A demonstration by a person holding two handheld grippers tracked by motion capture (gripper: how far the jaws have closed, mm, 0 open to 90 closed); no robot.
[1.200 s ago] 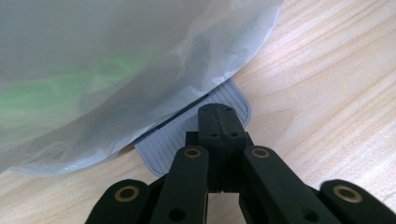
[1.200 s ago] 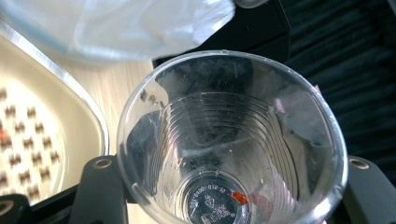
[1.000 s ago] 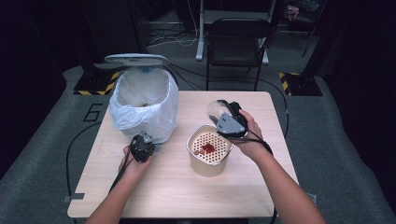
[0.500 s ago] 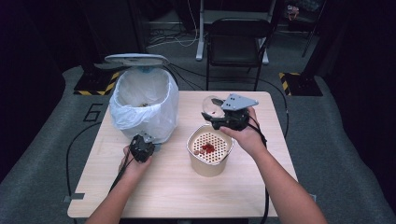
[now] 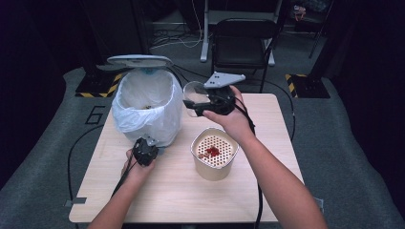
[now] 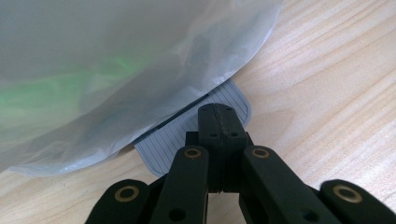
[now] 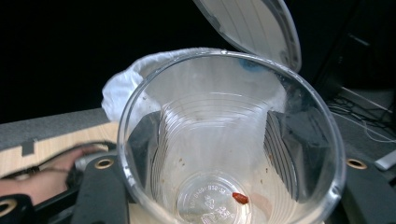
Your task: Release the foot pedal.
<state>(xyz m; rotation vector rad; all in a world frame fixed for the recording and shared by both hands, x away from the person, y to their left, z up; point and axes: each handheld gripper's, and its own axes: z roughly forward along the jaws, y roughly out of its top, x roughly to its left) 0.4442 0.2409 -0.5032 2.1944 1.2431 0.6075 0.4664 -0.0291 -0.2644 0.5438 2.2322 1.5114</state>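
My right gripper (image 5: 199, 102) is shut on a clear plastic cup (image 5: 193, 97), held on its side in the air just right of the bin's rim. Its mouth faces the white-bagged pedal bin (image 5: 146, 109), whose lid (image 5: 139, 60) stands open. In the right gripper view the cup (image 7: 224, 140) sits between my jaws, and one small red bit (image 7: 240, 198) clings to its bottom. My left gripper (image 5: 144, 151) is shut, its tips resting on the bin's grey ribbed pedal (image 6: 187, 133). A beige container with a perforated insert (image 5: 215, 151) holds red bits.
The bin's plastic bag (image 6: 116, 60) bulges over the pedal. A black folding chair (image 5: 243, 43) stands behind the wooden table (image 5: 191, 200). Cables trail from both grippers across the table and the grey floor.
My right gripper has carried the cup up and left, away from the beige container and toward the bin, tipping it further onto its side. The left gripper has stayed on the pedal.
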